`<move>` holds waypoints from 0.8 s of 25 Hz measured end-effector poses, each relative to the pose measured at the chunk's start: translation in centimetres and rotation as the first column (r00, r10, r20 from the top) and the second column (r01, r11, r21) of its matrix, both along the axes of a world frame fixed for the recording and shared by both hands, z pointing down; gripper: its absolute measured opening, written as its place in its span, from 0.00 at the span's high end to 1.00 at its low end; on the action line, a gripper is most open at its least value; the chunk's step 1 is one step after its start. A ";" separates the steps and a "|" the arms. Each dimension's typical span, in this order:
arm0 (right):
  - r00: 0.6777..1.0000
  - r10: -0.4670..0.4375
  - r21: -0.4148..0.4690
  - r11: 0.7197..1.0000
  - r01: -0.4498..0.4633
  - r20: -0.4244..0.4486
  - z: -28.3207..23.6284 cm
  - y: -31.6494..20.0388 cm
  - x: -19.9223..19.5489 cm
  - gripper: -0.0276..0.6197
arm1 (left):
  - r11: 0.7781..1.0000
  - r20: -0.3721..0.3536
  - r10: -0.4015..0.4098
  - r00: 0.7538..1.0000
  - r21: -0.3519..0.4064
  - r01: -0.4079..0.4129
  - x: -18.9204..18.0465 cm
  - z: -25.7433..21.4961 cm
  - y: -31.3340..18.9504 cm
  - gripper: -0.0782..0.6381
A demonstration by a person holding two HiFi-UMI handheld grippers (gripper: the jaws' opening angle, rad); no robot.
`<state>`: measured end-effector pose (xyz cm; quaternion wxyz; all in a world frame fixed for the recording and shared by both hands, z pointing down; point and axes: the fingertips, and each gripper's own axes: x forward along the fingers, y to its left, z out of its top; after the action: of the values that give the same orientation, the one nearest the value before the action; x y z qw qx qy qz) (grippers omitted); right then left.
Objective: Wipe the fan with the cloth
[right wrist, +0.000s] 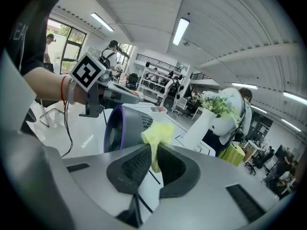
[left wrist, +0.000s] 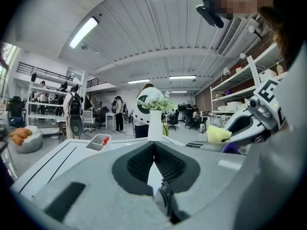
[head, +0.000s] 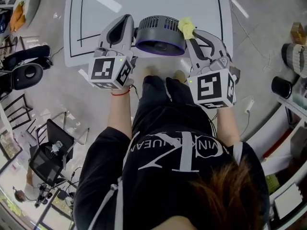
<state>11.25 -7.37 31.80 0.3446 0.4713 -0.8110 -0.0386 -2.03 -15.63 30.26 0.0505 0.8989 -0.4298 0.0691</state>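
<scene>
The right gripper [right wrist: 154, 150] is clamped on a yellow cloth [right wrist: 157, 134], whose crumpled end sticks up past the jaw tips. The cloth sits at the right upper edge of the fan [right wrist: 125, 128]; whether it touches the housing cannot be told. The fan is a grey round unit with a purple rim around its face, which is turned towards the person. In the head view it stands on the white desk [head: 144, 4] close to the near edge, between the two grippers.

The left gripper [left wrist: 153, 145] has its jaws together with nothing between them. Its tip lies at the fan's left side, and contact there cannot be made out.

Beyond the fan the desk runs on as a broad white surface marked with black lines. A white vase [left wrist: 154, 123] of greenery and a small tray [left wrist: 98, 141] stand well back towards its far side. The desk's left and right edges lie well outside both grippers. Off the desk, the floor to either side is crowded with chairs, shelving and cables.
</scene>
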 end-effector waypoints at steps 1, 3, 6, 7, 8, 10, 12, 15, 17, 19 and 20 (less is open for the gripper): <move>1.000 -0.010 -0.013 1.000 0.010 0.000 0.5 0.1 0.2 0.90 | 1.000 0.000 -0.010 1.000 0.001 0.011 0.0 0.0 0.0 0.88; 0.999 -0.035 -0.031 0.999 0.036 0.002 1.2 0.4 0.3 0.90 | 1.000 -0.009 -0.031 0.999 0.003 0.031 0.0 -0.1 0.2 0.88; 0.997 -0.066 -0.040 0.997 0.068 0.031 1.3 0.5 0.2 0.90 | 0.998 -0.018 -0.059 0.998 0.010 0.059 -0.4 -0.1 0.6 0.88; 0.996 -0.072 -0.042 0.996 0.074 0.046 1.4 0.4 0.3 0.90 | 0.998 -0.017 -0.069 0.997 0.011 0.069 -0.6 0.0 0.7 0.88; 0.995 -0.076 -0.045 0.996 0.079 0.061 1.4 0.3 0.3 0.90 | 0.997 -0.015 -0.079 0.997 0.008 0.079 -0.9 0.3 0.8 0.88; 0.992 -0.088 -0.050 0.994 0.093 0.087 1.3 -0.3 0.7 0.90 | 0.995 -0.010 -0.100 0.995 0.001 0.100 -1.4 0.7 0.8 0.88; 0.989 -0.104 -0.050 0.993 0.110 0.106 1.1 -1.0 0.9 0.90 | 0.993 -0.001 -0.122 0.993 -0.004 0.122 -2.1 1.1 0.6 0.88; 0.982 -0.135 -0.048 0.989 0.143 0.129 0.5 -2.2 1.0 0.90 | 0.991 0.015 -0.136 0.991 -0.002 0.136 -2.7 1.5 -0.2 0.88; 0.973 -0.174 -0.055 0.981 0.184 0.150 0.1 -2.9 0.5 0.90 | 0.991 0.018 -0.134 0.991 0.002 0.133 -3.0 1.7 -1.0 0.88; 0.955 -0.241 -0.074 0.964 0.257 0.173 -0.2 -3.6 -0.4 0.90 | 0.991 0.014 -0.133 0.991 0.004 0.133 -3.3 1.9 -2.2 0.88; 0.940 -0.286 -0.085 0.949 0.305 0.184 -0.3 -3.9 -0.8 0.90 | 0.991 0.009 -0.135 0.991 0.004 0.135 -3.4 1.9 -2.9 0.88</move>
<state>10.42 -11.30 31.54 0.2905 0.3256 -0.8998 -0.0042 -5.44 -18.54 32.20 0.0516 0.8674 -0.4901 0.0690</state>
